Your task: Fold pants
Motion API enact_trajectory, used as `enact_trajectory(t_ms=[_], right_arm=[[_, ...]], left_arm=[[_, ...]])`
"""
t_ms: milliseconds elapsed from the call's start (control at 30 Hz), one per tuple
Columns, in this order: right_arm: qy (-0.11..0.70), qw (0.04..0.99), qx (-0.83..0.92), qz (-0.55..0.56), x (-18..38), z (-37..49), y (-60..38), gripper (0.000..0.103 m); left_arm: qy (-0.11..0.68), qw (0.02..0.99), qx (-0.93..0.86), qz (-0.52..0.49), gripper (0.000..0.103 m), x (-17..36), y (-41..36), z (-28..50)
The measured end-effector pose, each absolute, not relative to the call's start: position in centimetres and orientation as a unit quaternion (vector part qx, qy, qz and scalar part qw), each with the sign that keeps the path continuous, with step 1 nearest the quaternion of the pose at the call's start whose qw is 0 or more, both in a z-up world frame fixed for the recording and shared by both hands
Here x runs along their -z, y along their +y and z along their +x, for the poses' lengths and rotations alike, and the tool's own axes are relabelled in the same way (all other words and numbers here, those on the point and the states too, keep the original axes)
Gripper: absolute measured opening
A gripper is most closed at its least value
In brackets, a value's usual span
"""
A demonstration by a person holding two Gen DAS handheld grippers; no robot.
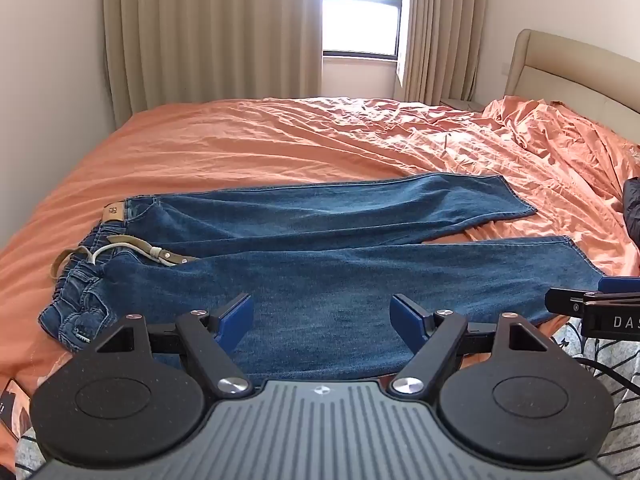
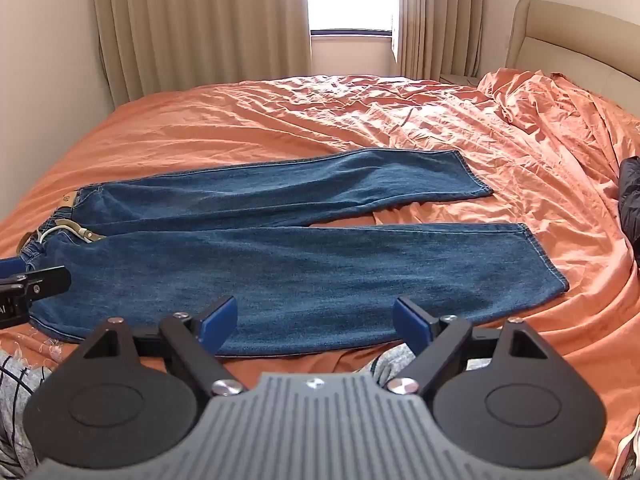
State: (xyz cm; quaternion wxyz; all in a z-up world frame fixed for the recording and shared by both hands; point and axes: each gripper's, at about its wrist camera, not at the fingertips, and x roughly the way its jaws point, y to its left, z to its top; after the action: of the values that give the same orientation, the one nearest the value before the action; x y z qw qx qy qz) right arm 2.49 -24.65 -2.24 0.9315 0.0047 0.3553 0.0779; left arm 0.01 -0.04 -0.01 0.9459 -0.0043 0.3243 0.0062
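Writing: white letters "DA" show on the black body of the right gripper where it enters the right edge of the left wrist view; the rest is cut off. A tan patch at the waistband carries a mark too small to read.
Pants: one pair of blue jeans, spread flat across the middle of the frame on the bed, waist at the left, two legs running to the right with a gap between the hems.
Belt: one khaki belt lies loose over the waist, beside a white cord.
Left gripper: the left gripper hovers at lower centre over the near leg, its two blue fingers spread wide, holding nothing.
Right gripper: in its own view, lower centre, above the near edge of the jeans; fingers spread wide, nothing between them.
Bedding: one orange sheet, heavily creased, bunched at upper right by the beige headboard.
Window: one window, upper centre, between two beige curtains.
Dark item: one black garment at the right edge, unclear what.
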Motion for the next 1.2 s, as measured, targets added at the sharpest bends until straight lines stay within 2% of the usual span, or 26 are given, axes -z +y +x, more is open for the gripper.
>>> enact_trajectory(t_ms=[1200], right_arm=[[0.353,0.929,-0.109,0.004,2.0,1.8,-25.0,0.081]], left_arm=[[0.328,0.945,-0.007,-0.012,0.090,0.2,0.5,-0.4]])
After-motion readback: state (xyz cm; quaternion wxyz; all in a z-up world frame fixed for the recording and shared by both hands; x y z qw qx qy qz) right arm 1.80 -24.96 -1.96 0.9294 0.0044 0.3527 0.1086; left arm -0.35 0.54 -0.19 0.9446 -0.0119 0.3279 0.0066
